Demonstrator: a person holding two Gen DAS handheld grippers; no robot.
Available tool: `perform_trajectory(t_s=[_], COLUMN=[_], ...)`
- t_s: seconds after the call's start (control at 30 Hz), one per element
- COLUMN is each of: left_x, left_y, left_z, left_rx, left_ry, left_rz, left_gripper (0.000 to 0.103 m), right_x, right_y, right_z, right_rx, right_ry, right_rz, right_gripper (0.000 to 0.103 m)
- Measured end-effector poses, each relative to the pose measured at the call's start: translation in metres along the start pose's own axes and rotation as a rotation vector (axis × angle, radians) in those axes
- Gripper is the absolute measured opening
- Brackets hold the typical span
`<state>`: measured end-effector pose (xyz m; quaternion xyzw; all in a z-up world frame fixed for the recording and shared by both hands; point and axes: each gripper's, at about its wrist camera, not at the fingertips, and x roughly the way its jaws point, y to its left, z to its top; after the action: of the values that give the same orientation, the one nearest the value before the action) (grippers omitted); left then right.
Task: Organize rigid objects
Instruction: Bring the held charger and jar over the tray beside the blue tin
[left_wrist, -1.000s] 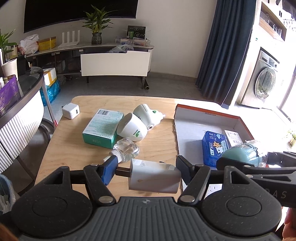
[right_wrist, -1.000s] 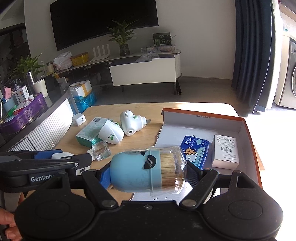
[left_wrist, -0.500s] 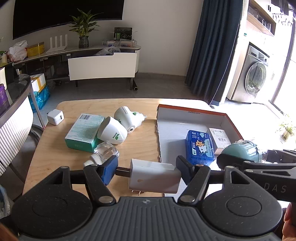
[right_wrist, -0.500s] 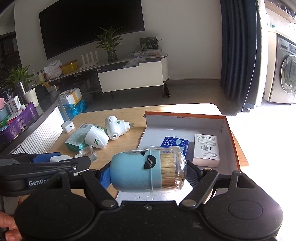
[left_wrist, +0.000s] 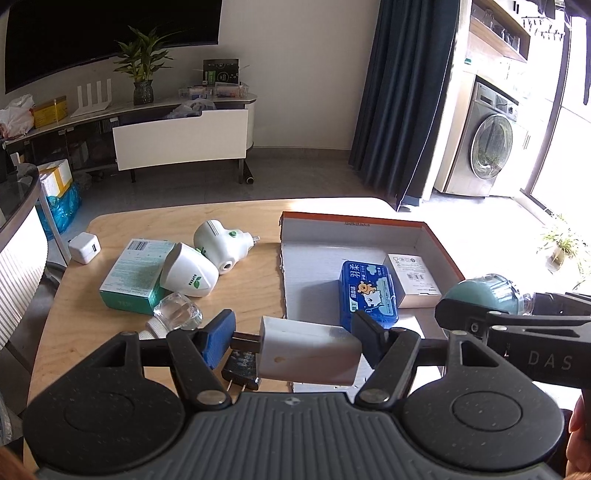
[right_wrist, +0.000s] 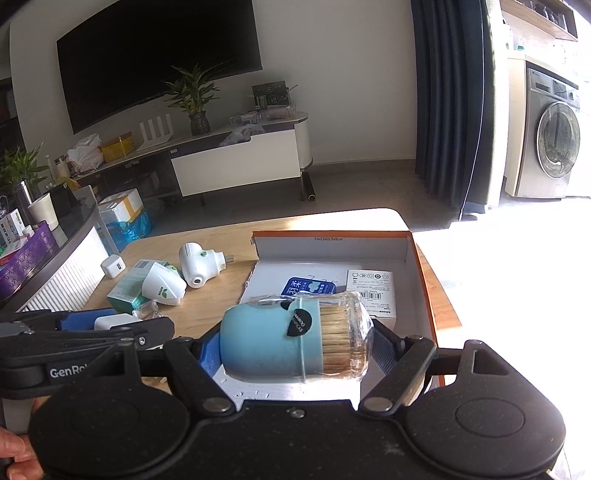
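While both grippers are loaded, the box (left_wrist: 354, 236) is clearly the target — orange-rimmed, open, with a blue pack (left_wrist: 369, 291) and a white carton (left_wrist: 412, 277) already lying inside. Left gripper (left_wrist: 295, 343) is clamped on a white charger (left_wrist: 308, 350), held sideways just at the box's near-left corner, prongs poking toward the left finger. Right gripper (right_wrist: 291, 343) is closed around a toothpick jar (right_wrist: 295, 336) — blue body, clear cap — hovering over the box's near part. Charger looks light and stiff with smooth plastic faces, so squeezing the flat sides seems safest; the prong end looks like a slippy contact. Jar is round and probably a bit slick, and that clear cap might pop, so I'd grip the blue body. Left of the box on the table (left_wrist: 251, 295) sit two white plug-ins, a green carton and a small glass bottle.
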<state>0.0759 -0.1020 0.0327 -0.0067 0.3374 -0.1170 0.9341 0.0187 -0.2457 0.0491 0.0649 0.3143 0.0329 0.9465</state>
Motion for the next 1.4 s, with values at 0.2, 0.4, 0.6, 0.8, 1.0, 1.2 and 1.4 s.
perform_trajectory(t_s=[0.2, 0.4, 0.6, 0.8, 1.0, 1.2, 1.4], left_x=[0.002, 0.006, 0.011, 0.015, 0.02, 0.024, 0.027], left_y=[-0.008, -0.016, -0.024, -0.031, -0.034, -0.037, -0.04], left_z=[0.002, 0.004, 0.004, 0.004, 0.004, 0.005, 0.007], left_rx=[0.017, 0.032, 0.048, 0.063, 0.069, 0.07, 0.071], left_ry=[0.0, 0.001, 0.008, 0.013, 0.022, 0.026, 0.027], left_rz=[-0.011, -0.023, -0.039, -0.052, -0.063, -0.07, -0.075], left_gripper=[0.07, 0.07, 0.07, 0.07, 0.07, 0.07, 0.07], right_x=[-0.002, -0.002, -0.003, -0.002, -0.002, 0.001, 0.004], right_y=[-0.006, -0.013, -0.021, -0.028, -0.033, -0.037, -0.039], right_z=[0.001, 0.001, 0.002, 0.001, 0.0, 0.003, 0.004], right_rx=[0.011, 0.027, 0.045, 0.063, 0.072, 0.081, 0.088], right_ry=[-0.01, -0.014, -0.019, -0.018, -0.016, -0.02, -0.025], right_rz=[-0.011, -0.023, -0.037, -0.053, -0.063, -0.071, -0.078], right_gripper=[0.093, 0.093, 0.093, 0.093, 0.093, 0.093, 0.093])
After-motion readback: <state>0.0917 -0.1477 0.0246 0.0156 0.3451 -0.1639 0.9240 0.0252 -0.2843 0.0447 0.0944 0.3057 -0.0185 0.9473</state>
